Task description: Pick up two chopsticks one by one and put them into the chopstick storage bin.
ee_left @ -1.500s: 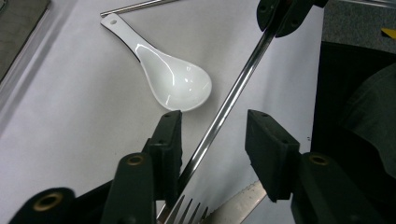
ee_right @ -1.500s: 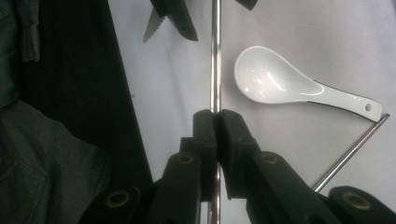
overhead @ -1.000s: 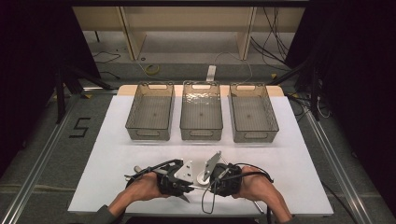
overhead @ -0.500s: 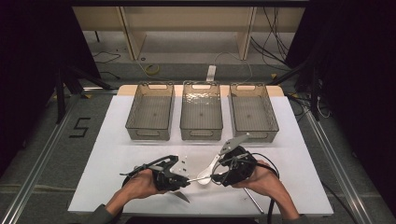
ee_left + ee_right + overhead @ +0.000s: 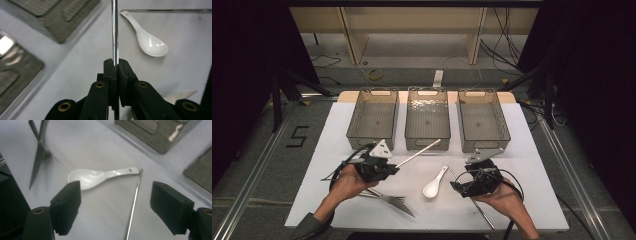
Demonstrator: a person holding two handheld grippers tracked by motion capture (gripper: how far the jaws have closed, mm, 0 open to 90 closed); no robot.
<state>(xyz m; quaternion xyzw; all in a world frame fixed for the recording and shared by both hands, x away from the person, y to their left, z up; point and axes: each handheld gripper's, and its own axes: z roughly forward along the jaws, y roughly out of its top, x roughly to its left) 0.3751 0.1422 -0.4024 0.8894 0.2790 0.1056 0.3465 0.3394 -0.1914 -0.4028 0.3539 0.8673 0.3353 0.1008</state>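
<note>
left tongs (image 5: 115, 65): clamped tight on a metal rod (image 5: 114, 30), off the bench (image 5: 532, 165)
right tongs (image 5: 115, 202): just been opening, now wide, nothing between them, over the white spoon (image 5: 100, 176)

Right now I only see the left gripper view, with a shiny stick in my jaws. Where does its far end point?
Observer: In the high view, the metal stick in the left gripper points up toward the middle bin.
Operator: How many bins are there?
Observer: Three in a row, and all look empty.
Operator: What's my other gripper doing?
Observer: The right gripper has just been opening its jaws. They stand wide with nothing between them, near the white spoon.
</note>
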